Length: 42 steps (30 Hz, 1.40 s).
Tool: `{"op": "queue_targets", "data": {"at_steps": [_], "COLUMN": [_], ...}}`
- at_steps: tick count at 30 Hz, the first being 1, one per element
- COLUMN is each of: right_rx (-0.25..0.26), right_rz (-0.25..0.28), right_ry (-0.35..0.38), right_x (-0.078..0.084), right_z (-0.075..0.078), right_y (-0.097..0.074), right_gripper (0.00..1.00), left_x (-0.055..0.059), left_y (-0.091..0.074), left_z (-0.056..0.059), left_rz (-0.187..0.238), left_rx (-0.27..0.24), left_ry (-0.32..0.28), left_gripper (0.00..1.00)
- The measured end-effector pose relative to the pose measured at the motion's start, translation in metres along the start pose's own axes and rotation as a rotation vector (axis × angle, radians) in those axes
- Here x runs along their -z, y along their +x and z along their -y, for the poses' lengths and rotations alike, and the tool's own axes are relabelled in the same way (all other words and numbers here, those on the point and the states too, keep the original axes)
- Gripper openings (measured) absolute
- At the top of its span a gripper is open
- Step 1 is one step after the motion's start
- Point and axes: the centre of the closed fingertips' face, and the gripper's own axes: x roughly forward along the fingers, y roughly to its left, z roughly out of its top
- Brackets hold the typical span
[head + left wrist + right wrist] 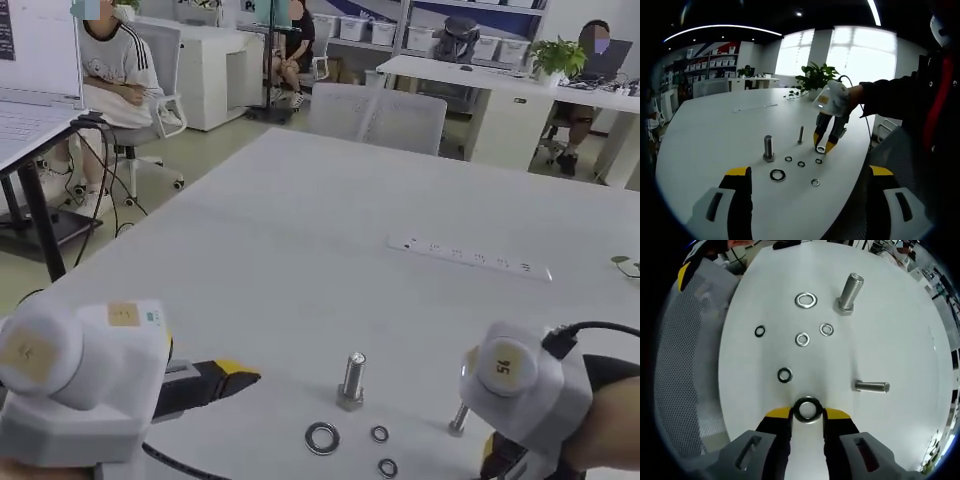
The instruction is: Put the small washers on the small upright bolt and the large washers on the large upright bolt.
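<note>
Steel in the jaws first: the gripped washer (806, 401) lies flat between the yellow tips of your right gripper (807, 416). The gripper is closed down to the ring's width and pinches it by the outer edge, with the hole facing the white table (900, 335). Set against the loose small washers (802, 339) nearby, its ring looks broad, so it is probably a large one, though that is not certain. In the right gripper view the large upright bolt (850, 290) stands well ahead and a little to the right, beyond the scattered washers, with a loose large washer (805, 300) just beside it. The small upright bolt (872, 386) is much nearer, off to the right of the jaws. Both bolts point their long axes straight up from the table, so the ring's hole is roughly in line with them. Your left gripper (809, 172) hangs at the table's near edge, its jaws spread wide with nothing between them. The coming move likely means lifting your right gripper higher than the large bolt's tip and carrying it forward past the small bolt.
</note>
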Motion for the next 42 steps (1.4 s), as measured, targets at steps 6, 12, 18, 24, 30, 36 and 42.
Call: {"op": "queue_targets", "data": {"at_steps": [6, 12, 18, 24, 30, 36, 42], "right_rx": [0.0, 0.002, 0.004, 0.009, 0.009, 0.022, 0.045], "right_rz": [-0.011, -0.013, -0.011, -0.024, -0.019, 0.001, 0.011], "right_ry": [0.006, -0.002, -0.01, -0.02, -0.033, -0.051, -0.077], "right_x": [0.0, -0.001, -0.004, -0.003, -0.011, -0.021, -0.031], "right_z": [0.001, 0.001, 0.001, 0.001, -0.003, -0.003, -0.002], "right_y": [0.0, 0.0, -0.006, -0.014, -0.03, -0.047, -0.063], "right_gripper": [0.23, 0.23, 0.23, 0.23, 0.23, 0.23, 0.23], "left_x": [0.0, 0.0, 0.0, -0.002, -0.003, -0.004, -0.005], "left_y": [0.0, 0.0, 0.0, 0.001, 0.001, 0.001, 0.0], "left_z": [-0.001, -0.001, -0.001, -0.001, 0.0, 0.0, 0.001], "left_rz": [0.004, 0.004, 0.005, 0.007, 0.01, 0.014, 0.018], "left_rx": [-0.001, -0.001, -0.002, 0.0, 0.003, 0.003, 0.005], "left_ry": [0.001, 0.001, 0.001, 0.003, 0.006, 0.009, 0.013], "left_gripper": [0.95, 0.95, 0.95, 0.95, 0.95, 0.95, 0.94]}}
